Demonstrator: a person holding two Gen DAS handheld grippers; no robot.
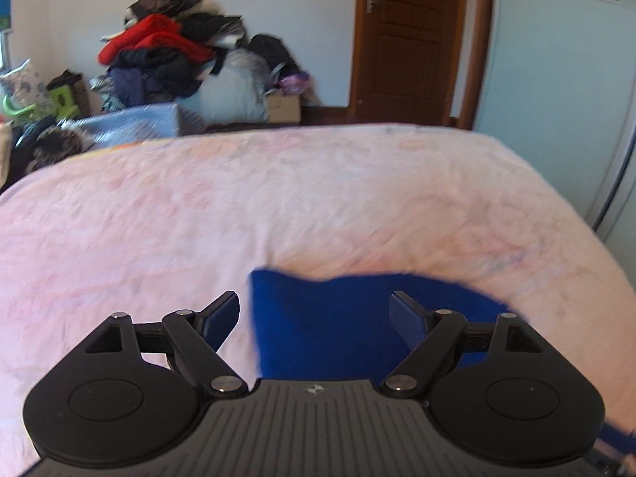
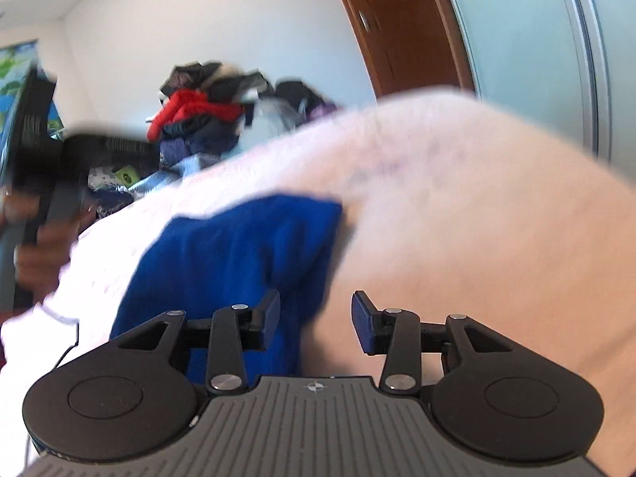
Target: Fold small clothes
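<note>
A blue garment [image 1: 338, 330] lies bunched on the pink bedsheet [image 1: 179, 218], just ahead of and below my left gripper [image 1: 316, 310]. That gripper stands wide open, its right finger over the cloth and its left finger over bare sheet; neither pad presses on anything. In the right wrist view the same blue garment [image 2: 238, 250] spreads to the left of my right gripper [image 2: 317, 312]. This gripper is partly open, with the cloth's edge behind its left finger and nothing pinched. At the far left of that view a hand [image 2: 35, 250] holds the blurred black body of the left gripper.
Beyond the bed's far edge a tall pile of clothes [image 1: 167, 51] leans on the wall, with a cardboard box [image 1: 284, 107] beside it. A brown door [image 1: 409, 39] and a pale sliding wardrobe [image 1: 556, 99] stand on the right. More clutter [image 1: 39, 119] sits at the far left.
</note>
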